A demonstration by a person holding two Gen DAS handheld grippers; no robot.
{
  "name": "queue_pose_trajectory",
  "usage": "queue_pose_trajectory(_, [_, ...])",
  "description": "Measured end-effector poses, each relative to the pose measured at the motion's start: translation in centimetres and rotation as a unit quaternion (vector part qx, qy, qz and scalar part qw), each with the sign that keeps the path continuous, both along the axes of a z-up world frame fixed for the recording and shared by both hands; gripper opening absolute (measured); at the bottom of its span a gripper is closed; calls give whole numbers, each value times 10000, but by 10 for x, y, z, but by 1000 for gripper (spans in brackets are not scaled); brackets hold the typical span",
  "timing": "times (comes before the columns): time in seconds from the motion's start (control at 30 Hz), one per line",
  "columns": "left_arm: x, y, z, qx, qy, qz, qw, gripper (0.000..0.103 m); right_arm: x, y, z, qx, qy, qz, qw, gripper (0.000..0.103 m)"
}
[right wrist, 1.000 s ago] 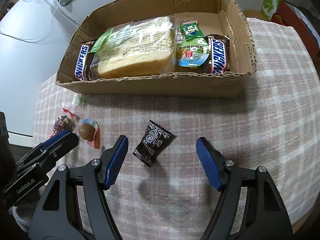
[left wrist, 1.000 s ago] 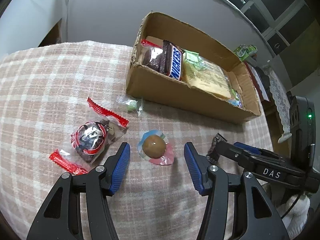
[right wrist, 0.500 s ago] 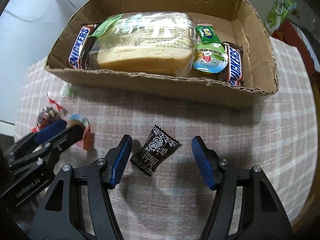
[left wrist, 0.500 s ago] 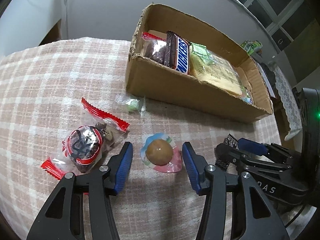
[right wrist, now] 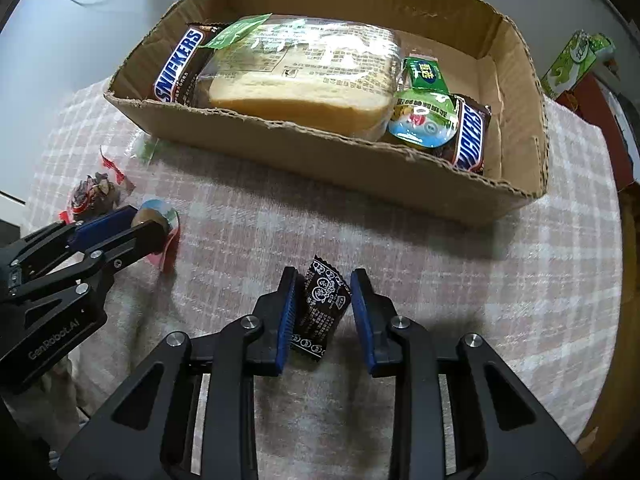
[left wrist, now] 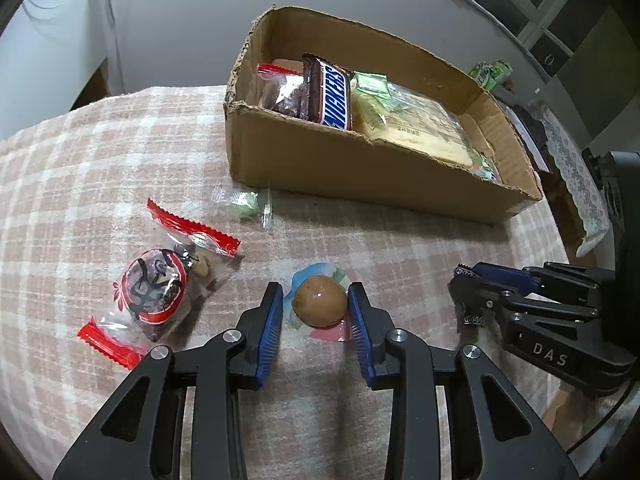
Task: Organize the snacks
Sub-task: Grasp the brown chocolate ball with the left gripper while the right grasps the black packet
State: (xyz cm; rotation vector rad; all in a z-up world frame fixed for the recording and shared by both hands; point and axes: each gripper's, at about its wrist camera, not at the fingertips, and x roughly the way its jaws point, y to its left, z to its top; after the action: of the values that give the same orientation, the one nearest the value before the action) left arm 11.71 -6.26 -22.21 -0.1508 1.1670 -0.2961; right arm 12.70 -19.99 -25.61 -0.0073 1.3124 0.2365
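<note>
— Two closings logged since a second ago: our left gripper [left wrist: 316, 300] has narrowed from wide open around the round brown sweet [left wrist: 320, 301], and our right gripper [right wrist: 323, 300] has done likewise around the black sachet [right wrist: 322, 312].

— Are we gripping yet?

— Left jaws sit against the sweet's sides, by our reading; right jaws are nearly shut, the left pad touching the sachet, a slim gap at the right. Both snacks rest on the checked cloth [left wrist: 100, 152], near the cardboard box [right wrist: 320, 160].

— Meaning for the task?

— We judge both pickups imminent, box next.

— Orientation?

— Sachet's long axis runs roughly along the fingers, tilted slightly, far end toward the box. The sweet is round; no axis noted.
</note>
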Motion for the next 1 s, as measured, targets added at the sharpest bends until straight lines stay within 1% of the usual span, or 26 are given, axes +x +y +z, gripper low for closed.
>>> queue_pose_trajectory(0.03, [-1, 0, 0, -15, 6, 3, 10000, 31, -1, -2, 0, 98, -4, -30, 9999, 27])
queue_pose_trajectory(0.1, [-4, 2, 0, -33, 14, 16, 10000, 31, -5, -9, 2, 262, -40, -84, 9996, 19])
queue_pose_trajectory(0.13, [-5, 3, 0, -54, 24, 29, 10000, 31, -5, -16, 3, 295, -45, -96, 9995, 18])
queue_pose_trajectory(0.27, [-7, 5, 0, -31, 27, 6, 10000, 31, -5, -18, 2, 251, -12, -52, 9997, 18])
queue_pose_trajectory(0.33, [-8, 5, 0, -25, 29, 13, 10000, 31, -3, -17, 0, 233, 75, -70, 9997, 18])
queue_pose_trajectory(0.4, [-8, 5, 0, -28, 31, 23, 10000, 31, 4, -18, -4, 79, 133, -207, 9997, 33])
queue_pose_trajectory(0.57, [-11, 7, 1, -48, 37, 58, 10000, 31, 0, -24, -8, 99, 119, -214, 9997, 34])
queue_pose_trajectory(0.63, [-11, 8, 1, -55, 38, 62, 10000, 31, -7, -30, -3, 323, 145, -332, 9988, 34])
queue_pose_trajectory(0.67, [-11, 8, 1, -66, 39, 71, 9999, 31, -8, -33, -2, 350, 132, -387, 9986, 36])
queue_pose_trajectory(0.7, [-12, 9, 1, -77, 40, 77, 9999, 31, -9, -36, 0, 293, 150, -450, 9984, 51])
queue_pose_trajectory(0.77, [-12, 9, 0, -92, 36, 94, 9999, 31, -11, -41, -1, 249, 211, -562, 9979, 65])
queue_pose_trajectory(0.87, [-13, 10, 0, -98, 30, 102, 9999, 31, -9, -41, -7, 291, 303, -525, 9977, 63])
queue_pose_trajectory(0.9, [-13, 10, 0, -95, 31, 96, 9999, 31, -8, -40, -10, 276, 333, -505, 9978, 54])
queue_pose_trajectory(0.93, [-13, 10, 1, -90, 32, 94, 9999, 31, -5, -39, -13, 226, 343, -463, 9981, 52])
queue_pose_trajectory(0.97, [-13, 10, 1, -85, 33, 89, 9999, 31, -4, -38, -14, 177, 295, -412, 9986, 46])
queue_pose_trajectory(1.0, [-14, 9, 1, -83, 37, 92, 9999, 31, -3, -33, -14, 116, 294, -286, 9991, 36])
